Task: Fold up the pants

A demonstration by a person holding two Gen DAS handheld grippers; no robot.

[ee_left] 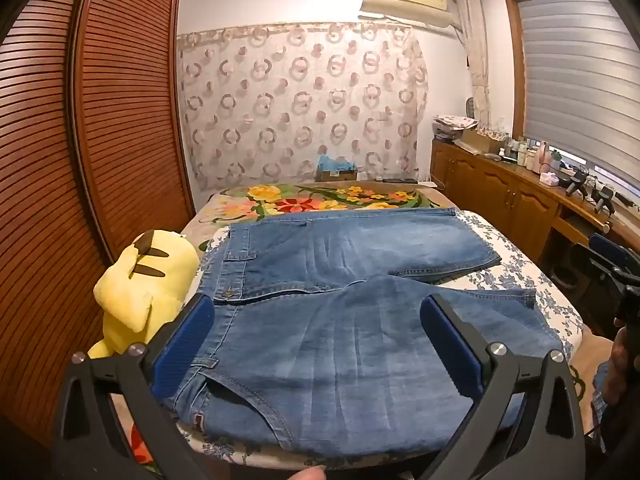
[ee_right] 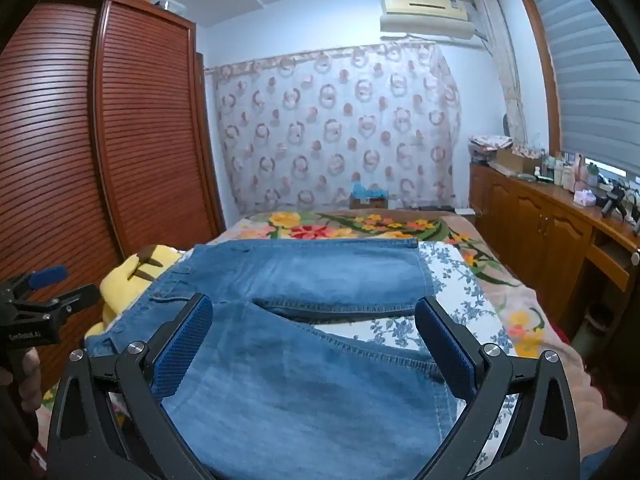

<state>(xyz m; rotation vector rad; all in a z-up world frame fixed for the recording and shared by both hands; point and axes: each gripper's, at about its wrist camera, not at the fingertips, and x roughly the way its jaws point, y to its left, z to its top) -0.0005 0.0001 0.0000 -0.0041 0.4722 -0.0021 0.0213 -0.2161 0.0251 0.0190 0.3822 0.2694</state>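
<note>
Blue denim pants (ee_left: 320,264) lie flat on the bed, waistband to the left and both legs running right, slightly spread. My left gripper (ee_left: 320,340) hovers open over the near hip and thigh, nothing between its blue pads (ee_left: 188,344). In the right wrist view the pants (ee_right: 300,272) show their two legs, with the near leg's hem (ee_right: 400,360) close by. My right gripper (ee_right: 316,344) stands open over that near leg, holding nothing. Each gripper shows at the edge of the other view: the right gripper (ee_left: 616,276) and the left gripper (ee_right: 36,292).
A yellow plush toy (ee_left: 144,280) lies by the waistband at the bed's left edge. Under the pants is a white floral cloth (ee_left: 516,264) over a bright flowered blanket (ee_left: 304,200). A slatted wooden wardrobe (ee_left: 100,120) stands on the left, a cluttered wooden cabinet (ee_left: 500,184) on the right.
</note>
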